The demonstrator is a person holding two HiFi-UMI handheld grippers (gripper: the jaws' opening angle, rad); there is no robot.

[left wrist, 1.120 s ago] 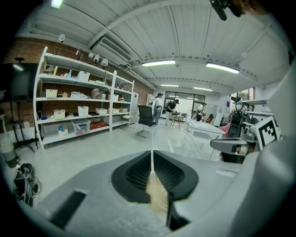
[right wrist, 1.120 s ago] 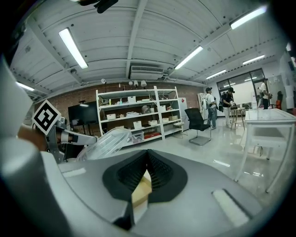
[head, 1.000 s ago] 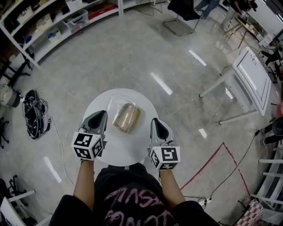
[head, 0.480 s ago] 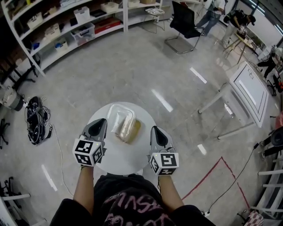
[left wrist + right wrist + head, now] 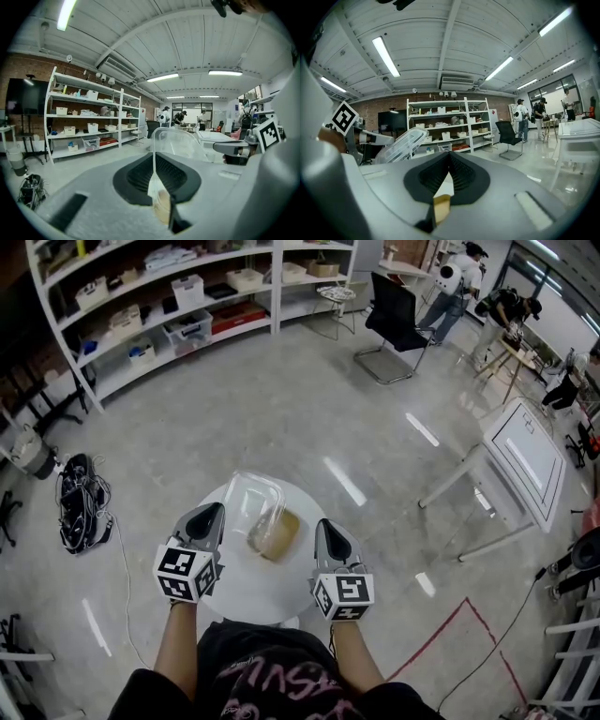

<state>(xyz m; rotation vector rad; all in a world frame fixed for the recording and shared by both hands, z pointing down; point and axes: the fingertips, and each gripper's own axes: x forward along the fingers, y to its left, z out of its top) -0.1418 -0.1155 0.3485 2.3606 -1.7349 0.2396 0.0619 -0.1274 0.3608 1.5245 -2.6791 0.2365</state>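
Container of clear plastic (image 5: 281, 542) on a round white table (image 5: 248, 589), sitting toward 12 o'clock of the tabletop's centre, with a tan food piece (image 5: 275, 533) inside. The lid (image 5: 253, 506) is raised and stands steeply on the container's 11 o'clock side. Left gripper (image 5: 211, 513) is at 9 o'clock of the container; its jaws are pressed together on the lid's near edge, which runs straight down into the seam between them in the left gripper view. Right gripper (image 5: 325, 524) is at 3 o'clock of the container, just beside it; its jaws are closed against each other with nothing seen clamped, and the tan piece shows below them. Surroundings, by head view: white shelving (image 5: 187, 296) with boxes at 11 o'clock, a black chair (image 5: 389, 310) at 1 o'clock, a white desk (image 5: 520, 460) at 3 o'clock, and a cable bundle (image 5: 75, 502) on the floor at 9 o'clock.
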